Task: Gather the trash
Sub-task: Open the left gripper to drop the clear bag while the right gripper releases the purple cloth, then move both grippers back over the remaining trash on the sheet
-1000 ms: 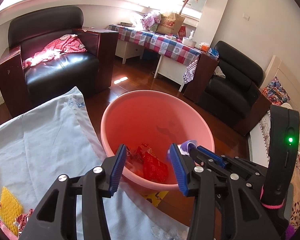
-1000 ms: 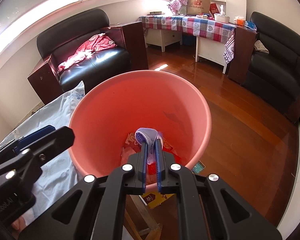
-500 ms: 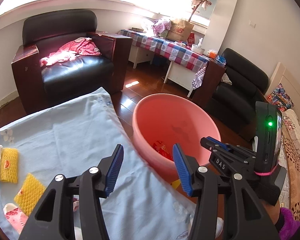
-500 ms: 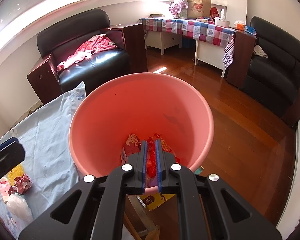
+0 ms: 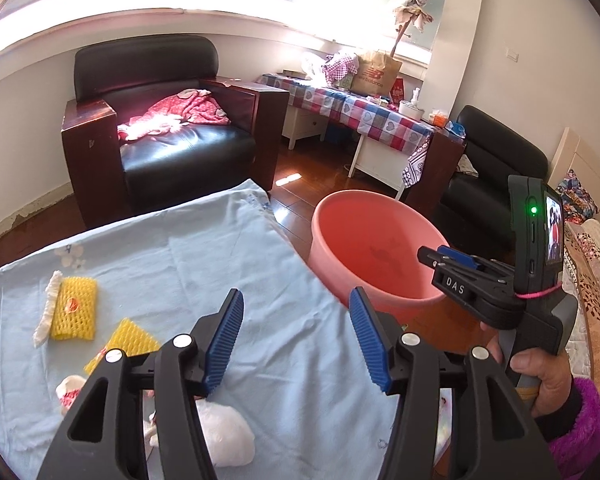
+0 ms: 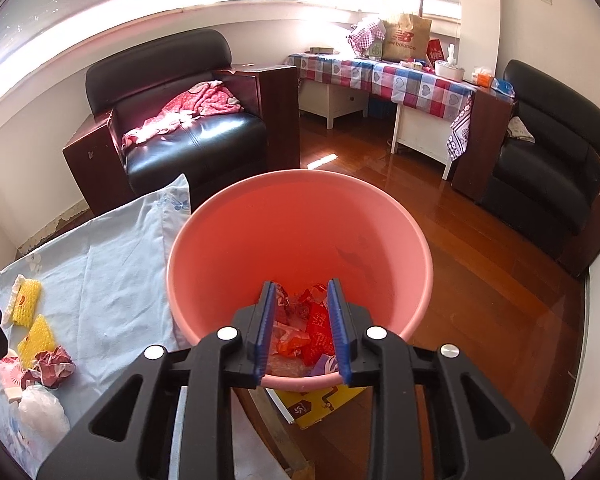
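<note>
My left gripper (image 5: pixel 296 300) hovers over the light blue cloth (image 5: pixel 180 264), its jaws opening with nothing between them. Scattered on the cloth are two yellow foam nets (image 5: pixel 74 308) (image 5: pixel 126 340), a white foam strip (image 5: pixel 48 304), a white plastic bag (image 5: pixel 228 436) and a crumpled red wrapper (image 6: pixel 52 364). Over the near rim of the pink basin (image 6: pixel 380 208) hangs my right gripper (image 6: pixel 301 286), jaws opening and empty. Red wrappers (image 6: pixel 312 320) and a purple wrapper (image 6: pixel 326 366) lie in the basin's bottom.
A black armchair (image 5: pixel 168 128) with a pink garment stands beyond the cloth. A desk under a checked cloth (image 5: pixel 360 112) and a second black chair (image 5: pixel 496 160) line the far side. A yellow box (image 6: pixel 316 404) sits under the basin. Wooden floor spreads to the right.
My left gripper swung left from over the basin to over the cloth and spread wider. My right gripper let go of the purple wrapper, which now lies in the basin, and parted its jaws.
</note>
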`<state>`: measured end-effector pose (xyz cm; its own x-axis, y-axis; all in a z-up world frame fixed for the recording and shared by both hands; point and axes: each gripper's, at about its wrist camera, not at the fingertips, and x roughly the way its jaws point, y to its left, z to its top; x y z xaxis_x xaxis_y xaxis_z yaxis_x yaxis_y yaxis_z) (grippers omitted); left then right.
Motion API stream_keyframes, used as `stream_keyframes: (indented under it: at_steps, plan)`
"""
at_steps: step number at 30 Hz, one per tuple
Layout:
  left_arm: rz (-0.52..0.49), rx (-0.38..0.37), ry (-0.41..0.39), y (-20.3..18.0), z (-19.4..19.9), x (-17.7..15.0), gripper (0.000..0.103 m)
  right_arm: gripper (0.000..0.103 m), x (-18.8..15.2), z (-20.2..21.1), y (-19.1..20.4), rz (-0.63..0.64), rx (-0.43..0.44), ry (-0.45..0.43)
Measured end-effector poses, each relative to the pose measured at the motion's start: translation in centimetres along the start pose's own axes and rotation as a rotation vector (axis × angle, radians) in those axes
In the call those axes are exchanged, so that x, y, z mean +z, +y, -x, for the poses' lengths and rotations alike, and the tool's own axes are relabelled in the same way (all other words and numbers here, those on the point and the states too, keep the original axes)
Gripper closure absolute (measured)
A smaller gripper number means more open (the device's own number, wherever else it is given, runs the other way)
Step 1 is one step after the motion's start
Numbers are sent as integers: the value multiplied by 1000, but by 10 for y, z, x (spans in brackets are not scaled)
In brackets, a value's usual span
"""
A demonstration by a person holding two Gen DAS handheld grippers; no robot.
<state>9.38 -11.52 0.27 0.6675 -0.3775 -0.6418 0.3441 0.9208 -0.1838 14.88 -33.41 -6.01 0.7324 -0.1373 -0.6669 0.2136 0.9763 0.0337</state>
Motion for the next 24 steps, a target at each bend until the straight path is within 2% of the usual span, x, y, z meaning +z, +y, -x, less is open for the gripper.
stream_keyframes:
  at_steps: [24]
  plan:
    - [94, 60, -62, 41, 56, -29, 48, 76, -2, 31, 33, 75, 13, -42]
